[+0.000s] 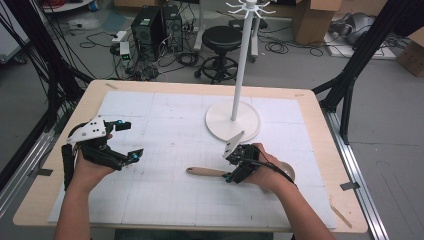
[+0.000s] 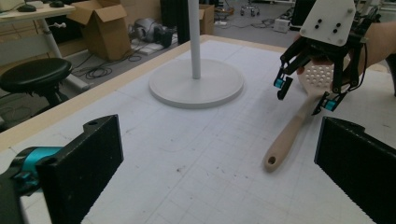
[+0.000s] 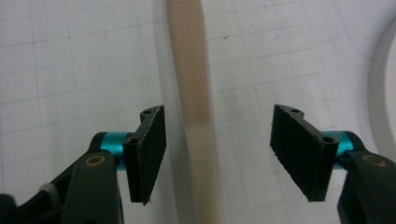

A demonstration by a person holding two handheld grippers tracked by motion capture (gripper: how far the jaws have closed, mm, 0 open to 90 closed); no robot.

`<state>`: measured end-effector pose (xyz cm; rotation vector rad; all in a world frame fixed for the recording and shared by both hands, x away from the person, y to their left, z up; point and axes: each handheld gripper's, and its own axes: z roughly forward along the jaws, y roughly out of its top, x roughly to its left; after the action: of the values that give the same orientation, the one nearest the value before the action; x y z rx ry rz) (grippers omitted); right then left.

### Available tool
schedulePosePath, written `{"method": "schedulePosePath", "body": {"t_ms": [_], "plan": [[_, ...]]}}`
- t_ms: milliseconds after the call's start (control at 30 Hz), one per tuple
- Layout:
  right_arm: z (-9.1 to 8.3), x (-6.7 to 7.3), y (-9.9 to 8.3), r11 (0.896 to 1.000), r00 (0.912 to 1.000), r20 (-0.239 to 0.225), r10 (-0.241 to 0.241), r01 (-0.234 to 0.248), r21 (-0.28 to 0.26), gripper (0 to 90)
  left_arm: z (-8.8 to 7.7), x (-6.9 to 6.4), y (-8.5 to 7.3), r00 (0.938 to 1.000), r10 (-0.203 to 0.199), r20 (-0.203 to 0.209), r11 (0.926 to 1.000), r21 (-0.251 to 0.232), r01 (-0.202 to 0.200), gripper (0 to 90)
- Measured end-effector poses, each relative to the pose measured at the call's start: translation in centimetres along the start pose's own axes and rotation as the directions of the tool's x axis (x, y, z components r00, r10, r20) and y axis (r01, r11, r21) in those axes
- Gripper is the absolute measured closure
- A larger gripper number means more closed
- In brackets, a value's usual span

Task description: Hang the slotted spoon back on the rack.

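The spoon (image 1: pixel 210 172) lies on the worktop (image 1: pixel 165 135), at seven o'clock from the stand (image 1: pixel 233 121). The right tongs (image 3: pixel 217 154) straddle its handle, half-closed, not touching; they should center, then squeeze. The left tongs (image 2: pixel 219 163) gape wide.

I see two hand-held grippers of the same build. The left gripper (image 1: pixel 124 140) has a black linkage frame, teal collars at the jaw roots and a grey three-cornered plate on top. The right gripper (image 2: pixel 306 93) carries an identical plate drilled with four dark screw holes; a black cable trails from it along the wrist. In the right gripper view, each jaw ends in a flat black pad (image 3: pixel 149 151) with a fine ribbed face, fixed by a brass-coloured screw in the black arm behind. Both forearms are bare; no sleeves reach the wrists.
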<state>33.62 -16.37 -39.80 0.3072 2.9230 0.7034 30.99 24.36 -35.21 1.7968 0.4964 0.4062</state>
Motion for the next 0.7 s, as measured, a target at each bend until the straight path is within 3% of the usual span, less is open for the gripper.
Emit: {"method": "schedulePosePath", "body": {"t_ms": [300, 467, 700], "plan": [[1.2, 0.1, 0.2, 0.996, 0.9997, -0.011, -0.021, 0.022, 0.086, 46.7, -0.1, 0.0, 0.0, 1.0000, 0.001, -0.004, 1.0000, 0.001, -0.001, 1.7], [1.3, 0.1, 0.2, 0.996, 0.9995, -0.022, -0.022, 0.024, 0.089, 54.2, -0.1, 0.0, 0.0, 1.0000, -0.001, -0.006, 1.0000, -0.002, 0.001, 1.7], [1.8, 0.0, 0.3, 0.994, 0.9992, -0.025, -0.032, 0.034, 0.100, 57.2, -0.1, 0.0, 0.0, 1.0000, 0.000, -0.005, 1.0000, -0.003, 0.000, 1.7]]}}
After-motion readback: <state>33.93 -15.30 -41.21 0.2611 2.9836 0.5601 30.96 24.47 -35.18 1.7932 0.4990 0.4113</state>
